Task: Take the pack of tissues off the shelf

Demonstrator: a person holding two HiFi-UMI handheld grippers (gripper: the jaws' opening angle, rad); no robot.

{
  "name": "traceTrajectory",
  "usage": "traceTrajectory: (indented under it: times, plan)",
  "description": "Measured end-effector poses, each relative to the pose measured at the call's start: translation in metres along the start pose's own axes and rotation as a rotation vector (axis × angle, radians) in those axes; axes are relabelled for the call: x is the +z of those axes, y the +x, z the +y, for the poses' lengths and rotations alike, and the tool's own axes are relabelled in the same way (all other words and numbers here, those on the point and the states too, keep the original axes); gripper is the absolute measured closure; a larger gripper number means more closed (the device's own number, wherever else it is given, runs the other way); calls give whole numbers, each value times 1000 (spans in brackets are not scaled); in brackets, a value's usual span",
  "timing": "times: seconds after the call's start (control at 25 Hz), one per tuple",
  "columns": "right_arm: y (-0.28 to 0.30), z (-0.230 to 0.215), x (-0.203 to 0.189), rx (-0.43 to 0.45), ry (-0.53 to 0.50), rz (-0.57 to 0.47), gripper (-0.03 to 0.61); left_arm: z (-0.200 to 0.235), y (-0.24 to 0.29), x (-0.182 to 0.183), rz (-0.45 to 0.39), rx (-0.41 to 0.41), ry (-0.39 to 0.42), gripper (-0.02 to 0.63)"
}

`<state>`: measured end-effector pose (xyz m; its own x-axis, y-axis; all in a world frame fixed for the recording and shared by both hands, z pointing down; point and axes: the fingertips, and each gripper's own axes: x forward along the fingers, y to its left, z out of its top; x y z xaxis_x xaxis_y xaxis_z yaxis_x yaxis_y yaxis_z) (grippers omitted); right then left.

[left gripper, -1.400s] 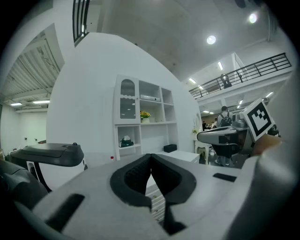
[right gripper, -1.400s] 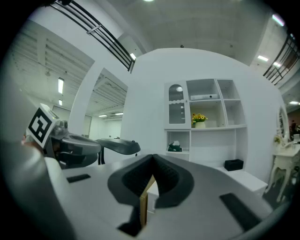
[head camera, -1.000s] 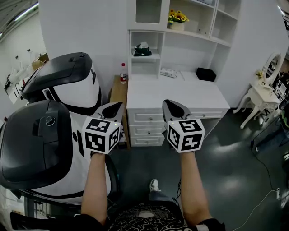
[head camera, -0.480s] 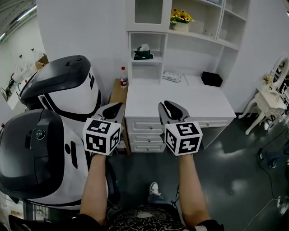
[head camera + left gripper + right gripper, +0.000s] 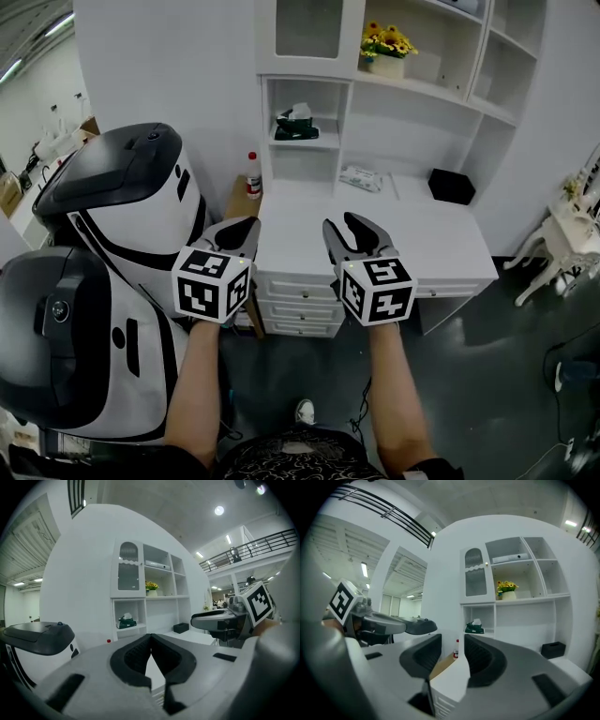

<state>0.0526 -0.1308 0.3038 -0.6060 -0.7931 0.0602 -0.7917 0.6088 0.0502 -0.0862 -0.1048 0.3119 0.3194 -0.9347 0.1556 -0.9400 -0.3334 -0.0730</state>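
The dark green pack of tissues [image 5: 294, 123] lies on a low shelf of the white unit, a white tissue sticking up from it; it also shows as the pack of tissues [image 5: 127, 622] and the pack of tissues [image 5: 474, 628]. My left gripper [image 5: 246, 228] is held in the air short of the desk, its jaws shut with nothing between them. My right gripper [image 5: 349, 226] hovers over the desk's front edge beside it. Its jaws are opening and hold nothing.
A white desk [image 5: 412, 246] with drawers stands below the shelves. On it lie a small packet [image 5: 360, 177] and a black box [image 5: 451, 186]. A red-capped bottle [image 5: 252, 175] stands on a wooden side table. Yellow flowers [image 5: 388, 42] sit higher up. A large black-and-white robot [image 5: 122, 234] fills the left.
The right gripper's jaws have parted from shut. The view has shifted closer to the desk and shelves; both grippers stay held out in front.
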Motion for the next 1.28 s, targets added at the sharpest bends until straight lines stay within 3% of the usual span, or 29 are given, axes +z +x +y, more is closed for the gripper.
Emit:
traceTrajectory:
  times: [0.6,1.28]
  plan:
    - [69,-58,3,108,5,9,330,19,85,12,51,69,4,607]
    - [157,-80,-6,114,-38,21,307,72,152,3,57,83,-4,607]
